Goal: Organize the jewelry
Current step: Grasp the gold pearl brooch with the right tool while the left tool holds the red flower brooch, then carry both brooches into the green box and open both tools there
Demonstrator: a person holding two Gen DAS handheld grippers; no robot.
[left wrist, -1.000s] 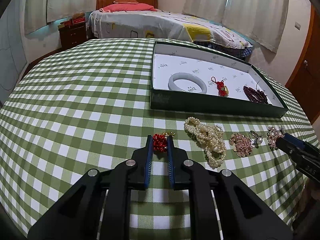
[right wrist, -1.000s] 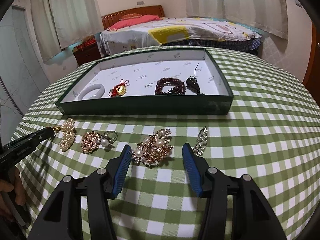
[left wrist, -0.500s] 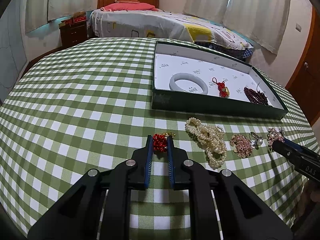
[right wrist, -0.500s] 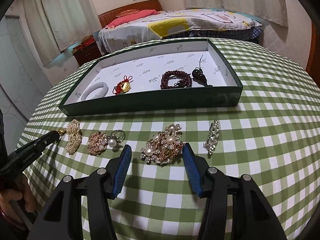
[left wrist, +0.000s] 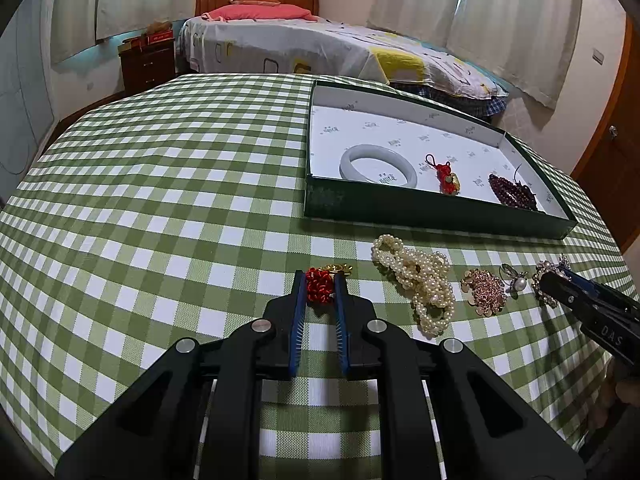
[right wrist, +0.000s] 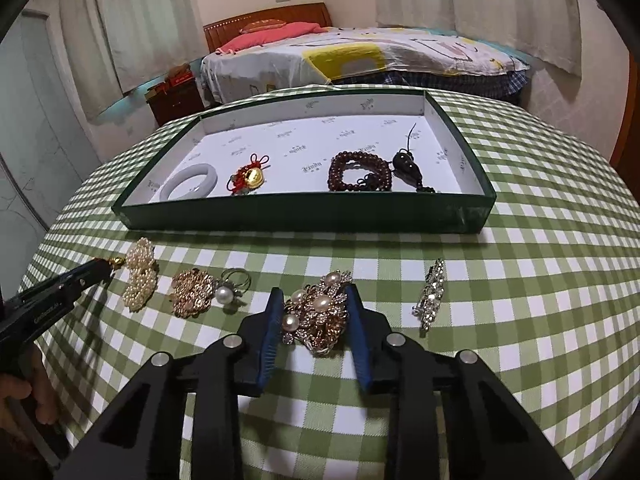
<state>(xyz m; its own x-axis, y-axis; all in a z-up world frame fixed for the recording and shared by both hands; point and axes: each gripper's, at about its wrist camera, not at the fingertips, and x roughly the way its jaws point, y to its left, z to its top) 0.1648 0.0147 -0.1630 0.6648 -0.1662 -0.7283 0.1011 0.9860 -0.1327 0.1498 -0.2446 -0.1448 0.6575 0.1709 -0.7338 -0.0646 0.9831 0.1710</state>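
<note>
My left gripper is shut on a red knot charm with a gold end, at table level. My right gripper has closed around the gold pearl brooch, its pads touching both sides. A green tray holds a white bangle, a red-gold charm, a dark bead bracelet and a black pendant. On the cloth lie a pearl strand, a rose-gold brooch, a pearl ring and a crystal brooch.
The table has a green checked cloth. The tray stands at the far side of the jewelry row. A bed and a wooden nightstand stand beyond the table.
My right gripper moved forward over the pearl brooch and narrowed from wide open onto it. My left gripper stayed shut on the red charm, almost still.
</note>
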